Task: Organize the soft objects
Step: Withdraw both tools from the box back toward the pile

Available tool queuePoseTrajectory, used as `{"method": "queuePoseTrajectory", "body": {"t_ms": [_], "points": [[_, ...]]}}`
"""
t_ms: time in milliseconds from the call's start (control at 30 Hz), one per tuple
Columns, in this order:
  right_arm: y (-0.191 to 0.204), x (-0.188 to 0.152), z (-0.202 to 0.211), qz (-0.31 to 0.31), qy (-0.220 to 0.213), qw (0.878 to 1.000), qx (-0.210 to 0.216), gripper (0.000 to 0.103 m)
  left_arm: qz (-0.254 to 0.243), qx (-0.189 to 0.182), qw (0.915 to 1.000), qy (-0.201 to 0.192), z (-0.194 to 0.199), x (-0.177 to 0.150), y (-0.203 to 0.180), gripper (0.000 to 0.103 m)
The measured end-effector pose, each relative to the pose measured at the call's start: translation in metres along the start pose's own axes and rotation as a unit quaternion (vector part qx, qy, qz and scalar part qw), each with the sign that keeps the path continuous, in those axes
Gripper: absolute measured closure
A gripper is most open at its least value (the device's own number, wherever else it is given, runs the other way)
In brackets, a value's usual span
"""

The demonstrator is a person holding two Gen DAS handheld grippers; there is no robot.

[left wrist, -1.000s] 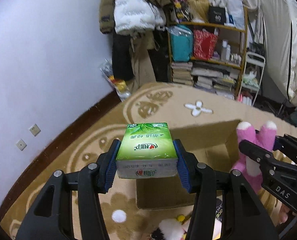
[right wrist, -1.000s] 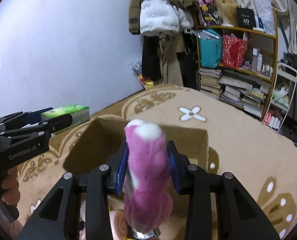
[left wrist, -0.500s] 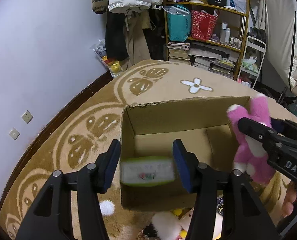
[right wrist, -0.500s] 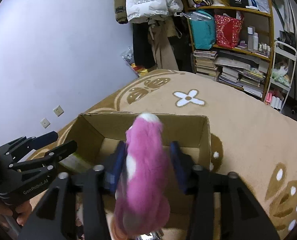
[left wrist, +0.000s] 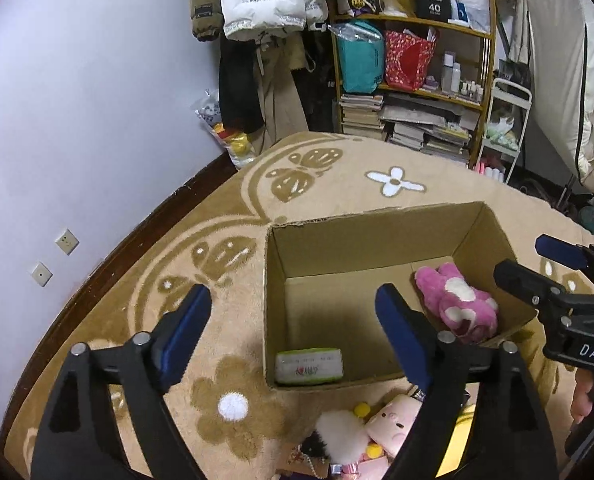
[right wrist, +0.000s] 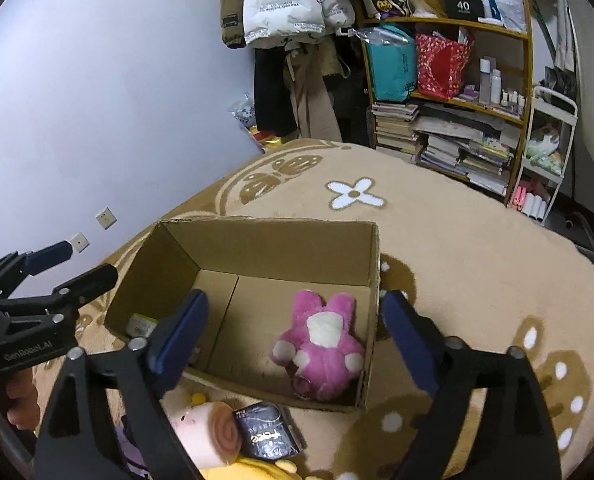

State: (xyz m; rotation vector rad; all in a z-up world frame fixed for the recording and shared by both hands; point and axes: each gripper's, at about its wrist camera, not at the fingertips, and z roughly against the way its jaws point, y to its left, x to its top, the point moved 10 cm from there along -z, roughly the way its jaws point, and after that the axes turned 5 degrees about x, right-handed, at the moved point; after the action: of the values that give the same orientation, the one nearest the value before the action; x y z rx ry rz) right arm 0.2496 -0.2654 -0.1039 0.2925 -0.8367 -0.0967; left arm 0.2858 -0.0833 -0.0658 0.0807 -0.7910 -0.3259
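An open cardboard box (left wrist: pixel 361 232) (right wrist: pixel 265 240) stands on the carpet. A green tissue pack (left wrist: pixel 309 366) lies in its near left corner; only a corner of it shows in the right wrist view (right wrist: pixel 140 325). A pink plush rabbit (left wrist: pixel 455 306) (right wrist: pixel 323 340) lies in the box's right side. My left gripper (left wrist: pixel 293 330) is open and empty above the box's near edge. My right gripper (right wrist: pixel 295 332) is open and empty above the rabbit. Each gripper also shows from the side in the other's view, the right one (left wrist: pixel 557 276) and the left one (right wrist: pixel 53 264).
More soft toys lie on the carpet in front of the box: a pink pig roll (right wrist: pixel 205 432) (left wrist: pixel 393 420), a white fluffy toy (left wrist: pixel 339 432), a dark packet (right wrist: pixel 267 432) and something yellow (right wrist: pixel 249 470). A bookshelf (left wrist: pixel 413 80), hanging coats (left wrist: pixel 257 20) and a white cart (right wrist: pixel 549 148) stand at the back.
Both grippers opened. The tissue pack dropped from the left gripper into the box, and the pink rabbit dropped from the right gripper into the box.
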Motion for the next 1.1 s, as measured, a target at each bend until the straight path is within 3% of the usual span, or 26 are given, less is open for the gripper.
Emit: {"method": "queuePoseTrajectory", "body": {"t_ms": [100,633,1100], "points": [[0.004,0.001,0.013,0.004,-0.007,1.0,-0.001,0.002,-0.002,0.008,1.0,-0.006,0.013,0.0,0.006,0.005],[0.032,-0.033,0.059,0.039,-0.023,0.999,-0.007,0.0,0.022,0.011,0.9994,-0.026,0.083,-0.031,0.044,0.0],[0.062,-0.081,0.064,0.07,-0.018,0.997,0.01,0.0,0.03,-0.001,0.9992,0.027,0.089,-0.096,0.046,0.0]]}}
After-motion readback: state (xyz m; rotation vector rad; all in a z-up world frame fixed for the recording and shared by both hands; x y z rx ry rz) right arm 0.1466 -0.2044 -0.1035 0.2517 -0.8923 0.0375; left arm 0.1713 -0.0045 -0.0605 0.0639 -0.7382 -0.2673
